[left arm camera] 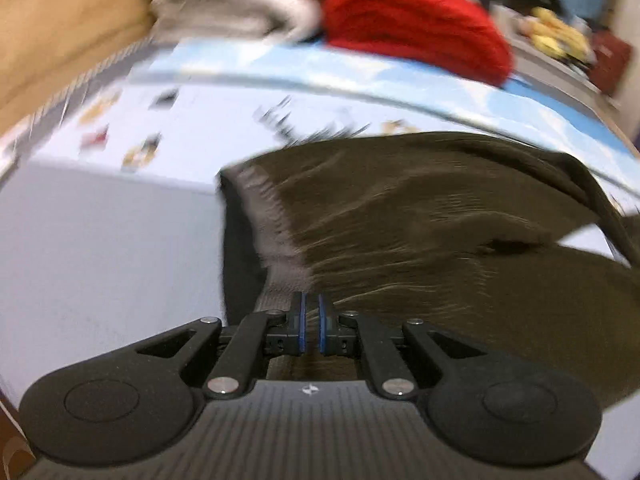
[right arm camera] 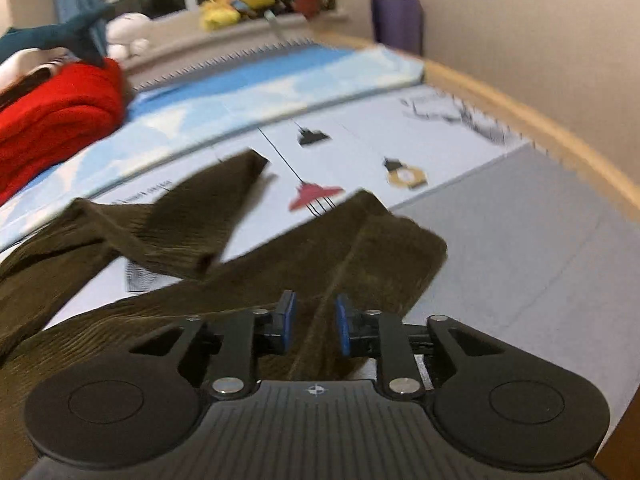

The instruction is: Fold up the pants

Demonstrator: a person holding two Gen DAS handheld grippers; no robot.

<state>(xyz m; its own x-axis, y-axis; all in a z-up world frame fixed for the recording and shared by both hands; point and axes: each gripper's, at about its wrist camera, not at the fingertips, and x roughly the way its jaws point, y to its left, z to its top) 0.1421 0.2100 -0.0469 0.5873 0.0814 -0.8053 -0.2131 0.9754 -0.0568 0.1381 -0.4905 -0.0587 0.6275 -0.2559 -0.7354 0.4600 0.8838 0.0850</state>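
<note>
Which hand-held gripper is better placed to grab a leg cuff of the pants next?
Right. The right hand-held gripper has open jaws over a leg of the brown pants, and its cuff lies just ahead. The left hand-held gripper sits nearly shut at the ribbed waistband.

2 fisheye views, each mounted behind its own tongs and angled steeply down along them. The left wrist view sits close over the waistband end of the dark pants (left arm camera: pixel 420 220). The right wrist view sits close over a pant leg, facing the window sill (right arm camera: pixel 240 28). Both share the pants, the red blanket (left arm camera: pixel 416 20) and the printed bed sheet (right arm camera: pixel 440 128).
</note>
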